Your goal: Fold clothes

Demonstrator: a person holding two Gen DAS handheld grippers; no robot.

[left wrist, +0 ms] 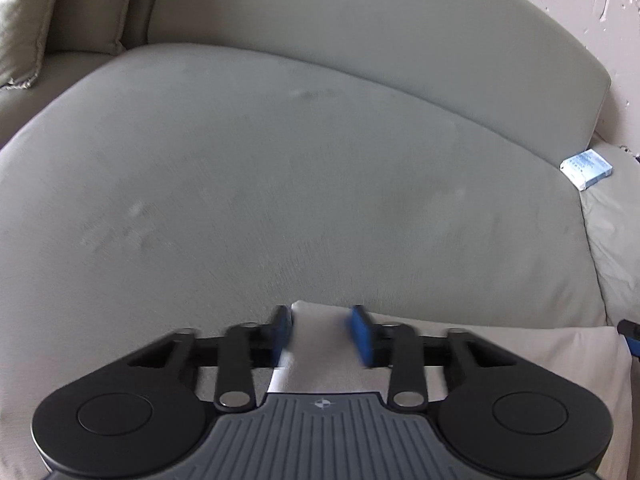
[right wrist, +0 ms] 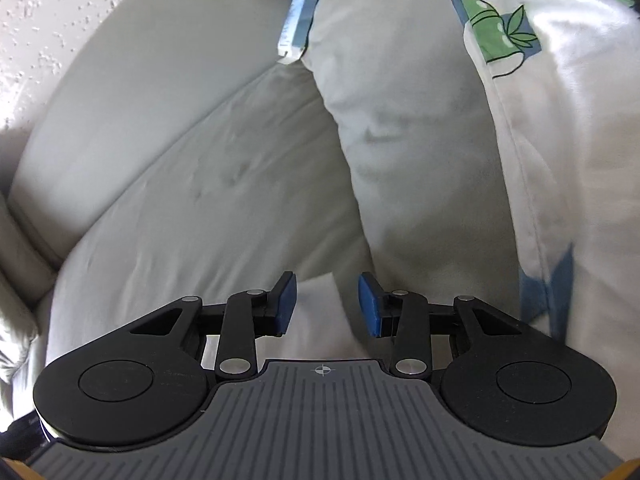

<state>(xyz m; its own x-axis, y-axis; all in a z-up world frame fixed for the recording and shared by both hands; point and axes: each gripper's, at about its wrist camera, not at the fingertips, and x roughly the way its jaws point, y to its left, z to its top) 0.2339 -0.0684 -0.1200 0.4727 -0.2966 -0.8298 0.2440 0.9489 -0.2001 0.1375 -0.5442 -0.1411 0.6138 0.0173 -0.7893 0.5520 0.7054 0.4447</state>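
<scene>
White cloth [left wrist: 320, 344] lies on the grey sofa seat [left wrist: 280, 180]; left gripper [left wrist: 324, 334] and right gripper [right wrist: 326, 306] straddle its edge, jaws narrowly apart, likely to pinch it.

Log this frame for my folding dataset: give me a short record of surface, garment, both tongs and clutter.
surface: grey sofa seat cushion
garment: pale cloth lying on the cushion's near edge
left tongs: jaws apart, a corner of the cloth between the blue pads, grip not clear
right tongs: jaws apart over pale cloth, pads not pressing it
clutter: small blue-white packet at the cushion's right; floral-print fabric beside a grey pillow
</scene>
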